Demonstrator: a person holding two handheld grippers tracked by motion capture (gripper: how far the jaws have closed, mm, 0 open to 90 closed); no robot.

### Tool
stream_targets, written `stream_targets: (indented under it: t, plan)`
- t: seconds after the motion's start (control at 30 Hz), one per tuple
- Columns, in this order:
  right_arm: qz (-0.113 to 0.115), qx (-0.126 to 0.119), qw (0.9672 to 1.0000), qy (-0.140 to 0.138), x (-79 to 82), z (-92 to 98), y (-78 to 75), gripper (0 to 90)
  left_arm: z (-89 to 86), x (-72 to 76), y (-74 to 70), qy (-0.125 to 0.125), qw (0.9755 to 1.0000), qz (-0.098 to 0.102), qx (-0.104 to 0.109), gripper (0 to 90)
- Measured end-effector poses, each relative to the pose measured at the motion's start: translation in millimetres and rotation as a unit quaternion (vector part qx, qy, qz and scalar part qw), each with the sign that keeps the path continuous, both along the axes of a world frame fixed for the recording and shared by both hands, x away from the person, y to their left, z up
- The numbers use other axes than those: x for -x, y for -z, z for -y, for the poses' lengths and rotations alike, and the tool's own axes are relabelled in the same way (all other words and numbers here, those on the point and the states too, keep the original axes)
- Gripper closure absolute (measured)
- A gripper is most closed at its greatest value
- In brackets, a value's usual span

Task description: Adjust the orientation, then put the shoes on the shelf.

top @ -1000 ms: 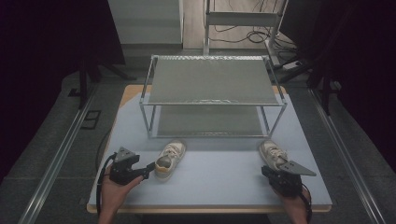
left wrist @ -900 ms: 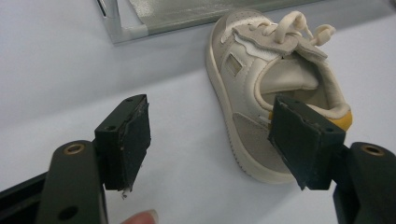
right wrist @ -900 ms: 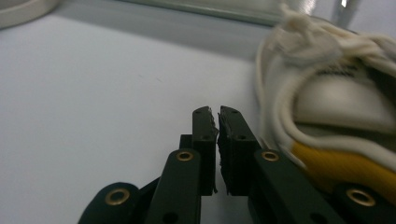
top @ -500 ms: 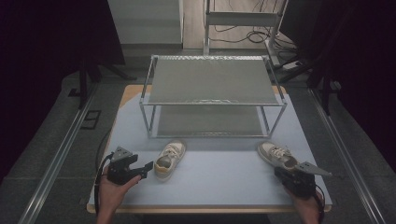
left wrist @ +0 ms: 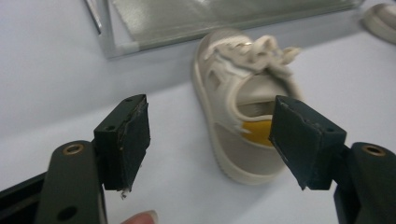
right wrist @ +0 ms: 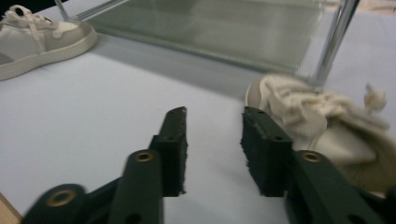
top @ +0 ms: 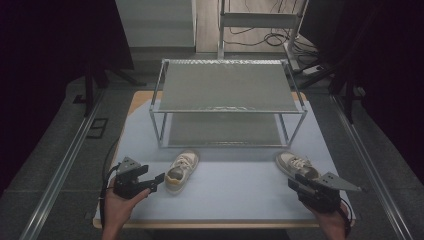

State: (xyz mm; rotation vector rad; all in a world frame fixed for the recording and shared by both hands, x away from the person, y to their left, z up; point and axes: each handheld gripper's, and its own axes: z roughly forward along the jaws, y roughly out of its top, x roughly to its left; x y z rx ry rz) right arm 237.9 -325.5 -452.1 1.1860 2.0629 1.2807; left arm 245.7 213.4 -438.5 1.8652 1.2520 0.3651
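Shoes lie on the worktop (top: pixel 235 200) before the wire rack (top: pixel 227 102): the left shoe (top: pixel 181 170) just ahead of the wide-open left hand-held gripper (top: pixel 152 181), the right shoe (top: pixel 296 165) beside the right hand-held gripper (top: pixel 300 182), whose empty jaws have just been opening.

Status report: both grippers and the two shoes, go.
Left gripper open, facing left shoe. Right gripper jaws just opening, empty, right shoe beside it. Rack behind; nothing in the way.
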Motion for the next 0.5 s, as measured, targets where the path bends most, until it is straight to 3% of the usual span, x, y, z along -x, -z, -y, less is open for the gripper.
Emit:
stream_targets:
  t: [0.2, 0.5]
  plan:
    - [0.01, 0.013, 0.9998, 0.011, -7.2, 3.5, -6.0, 41.7, 4.0, 4.1, -8.0, 0.011, 0.9999, 0.002, 0.002, 28.4]
    - [0.01, 0.01, 0.9993, 0.035, -13.1, 20.2, -13.6, 33.7, 11.1, 5.0, -9.1, 0.022, 0.9997, -0.005, -0.007, 28.4]
